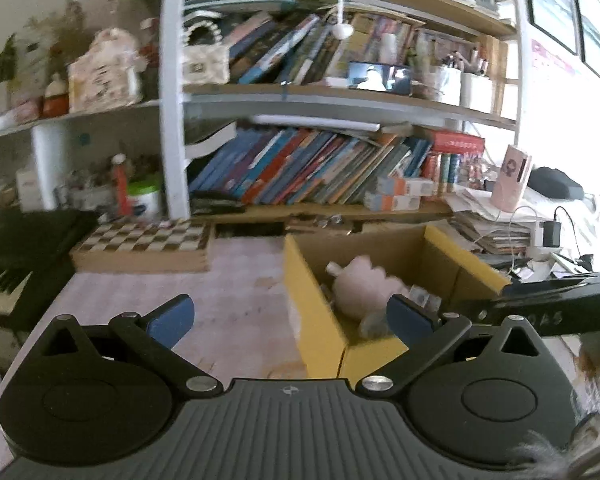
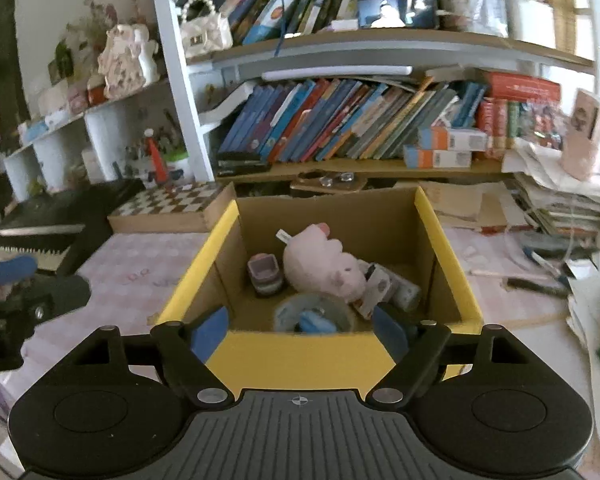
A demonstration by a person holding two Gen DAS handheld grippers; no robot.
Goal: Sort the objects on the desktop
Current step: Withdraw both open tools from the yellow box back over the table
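A yellow-rimmed cardboard box stands on the pink checked desk. Inside lie a pink plush pig, a small grey-pink cup, a tape roll and a small packet. My right gripper is open and empty, just in front of the box's near wall. My left gripper is open and empty, to the left of the box; the pig shows there too. The right gripper's body shows at the right of the left wrist view.
A chessboard box lies behind the box to the left, a keyboard at the far left. Bookshelves fill the back. Paper stacks, cables and pens clutter the right side. A pink speaker-like object stands at the back right.
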